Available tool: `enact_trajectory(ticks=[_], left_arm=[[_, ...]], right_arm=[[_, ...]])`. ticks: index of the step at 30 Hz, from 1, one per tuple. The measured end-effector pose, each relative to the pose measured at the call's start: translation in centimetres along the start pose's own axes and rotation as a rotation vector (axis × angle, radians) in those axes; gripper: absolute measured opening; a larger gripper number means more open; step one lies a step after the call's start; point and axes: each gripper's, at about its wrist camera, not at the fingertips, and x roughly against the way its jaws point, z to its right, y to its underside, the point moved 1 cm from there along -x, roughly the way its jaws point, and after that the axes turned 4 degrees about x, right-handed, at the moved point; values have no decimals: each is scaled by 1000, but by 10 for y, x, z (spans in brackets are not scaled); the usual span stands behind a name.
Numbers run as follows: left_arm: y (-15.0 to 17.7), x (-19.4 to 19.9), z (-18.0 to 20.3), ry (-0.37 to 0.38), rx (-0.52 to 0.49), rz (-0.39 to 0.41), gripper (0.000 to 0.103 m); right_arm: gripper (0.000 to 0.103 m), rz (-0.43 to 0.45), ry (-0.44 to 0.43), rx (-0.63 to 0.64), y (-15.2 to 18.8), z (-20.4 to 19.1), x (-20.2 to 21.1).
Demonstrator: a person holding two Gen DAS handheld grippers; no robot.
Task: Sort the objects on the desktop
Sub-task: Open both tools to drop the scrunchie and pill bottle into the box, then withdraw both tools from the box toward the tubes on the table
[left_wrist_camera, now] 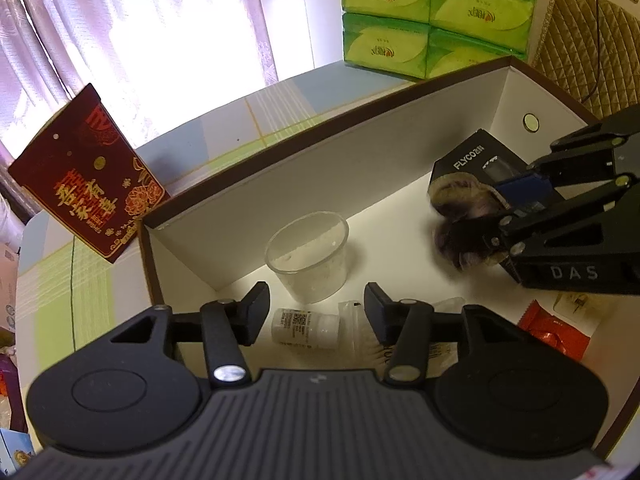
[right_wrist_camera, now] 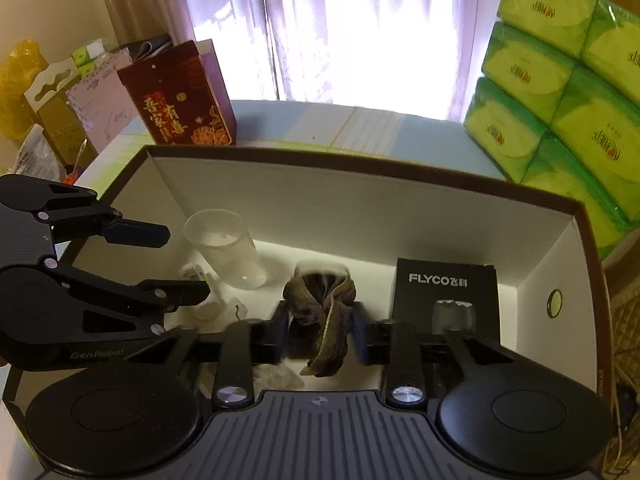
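A white-lined cardboard box [left_wrist_camera: 360, 148] [right_wrist_camera: 360, 200] holds a clear plastic cup [left_wrist_camera: 308, 254] [right_wrist_camera: 224, 248], a small white bottle [left_wrist_camera: 304, 326] lying on its side, a black FLYCO box [left_wrist_camera: 476, 156] [right_wrist_camera: 446, 300] and an orange-red packet [left_wrist_camera: 554, 334]. My left gripper [left_wrist_camera: 316, 314] [right_wrist_camera: 184, 262] is open and empty, just above the small bottle. My right gripper [right_wrist_camera: 320, 332] [left_wrist_camera: 488, 220] is shut on a brown-purple rolled cloth [right_wrist_camera: 320, 312] [left_wrist_camera: 460, 208], held above the box floor next to the FLYCO box.
A dark red gift bag [left_wrist_camera: 88, 176] [right_wrist_camera: 180, 100] stands outside the box's far left corner. Green tissue packs [left_wrist_camera: 436, 16] [right_wrist_camera: 560, 92] are stacked at the far right. A checked tablecloth [left_wrist_camera: 272, 112] covers the table. Clutter [right_wrist_camera: 52, 112] lies to the left.
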Motion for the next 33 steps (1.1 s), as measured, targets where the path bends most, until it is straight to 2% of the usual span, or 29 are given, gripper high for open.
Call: enact_trajectory(ticks=[1,6,8,10,13,16,19,25,33], left_arm=[[0,2,0,-2,0,5,50],[1,14,1,-21,-4,31,53],[2,20,1,-23,1,37,58],[3,27,0,-19,17,42,66],[5,38,1,-1,38,55,74],[7,48,3,6,49,64,76],[10,59,4,3,67,71,84],[22,87,6,12,121,82,88],[39,117,9,-26,177,80,89]], right_arm=[[56,19,7,7,1,-1,3],[62,27,13,4,3,0,17],[70,30,14,5,7,1,25],[87,27,17,10,10,1,31],[99,24,16,3,18,1,41],[101,23,13,-20,26,1,52],[101,27,3,-58,34,2,64],[101,45,19,-93,47,-3,90],[101,83,61,-116,58,-10,117]])
